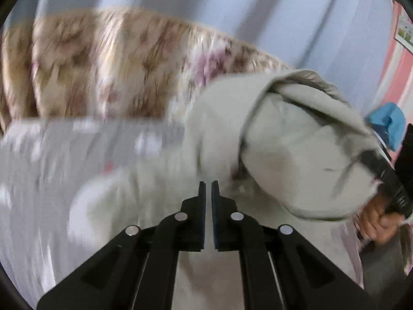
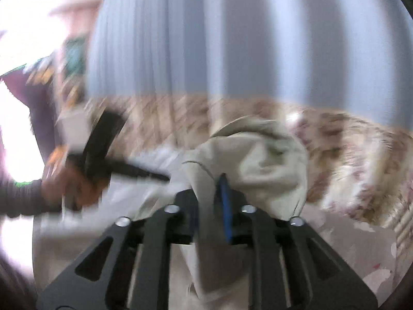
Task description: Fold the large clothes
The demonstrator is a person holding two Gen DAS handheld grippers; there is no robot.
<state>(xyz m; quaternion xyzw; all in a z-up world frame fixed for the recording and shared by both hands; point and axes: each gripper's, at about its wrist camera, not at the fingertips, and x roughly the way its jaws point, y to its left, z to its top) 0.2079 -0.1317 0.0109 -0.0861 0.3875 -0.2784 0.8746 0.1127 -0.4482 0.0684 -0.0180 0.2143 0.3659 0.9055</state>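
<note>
While both pictures are smeared by motion blur, a large pale grey-green cloth garment (image 1: 296,139) fills the right of the left wrist view, bunched and lifted above a white patterned bed sheet (image 1: 51,168). At the lower centre of the right wrist view, the same garment (image 2: 258,160) runs between the jaws of the right gripper (image 2: 209,193), which pinch a fold of it. At bottom centre of the left wrist view, the left gripper (image 1: 208,186) has its jaws almost together, nothing visible between them. A fluffy beige floral blanket (image 1: 116,64) lies behind, below blue pleated curtains (image 1: 232,0).
</note>
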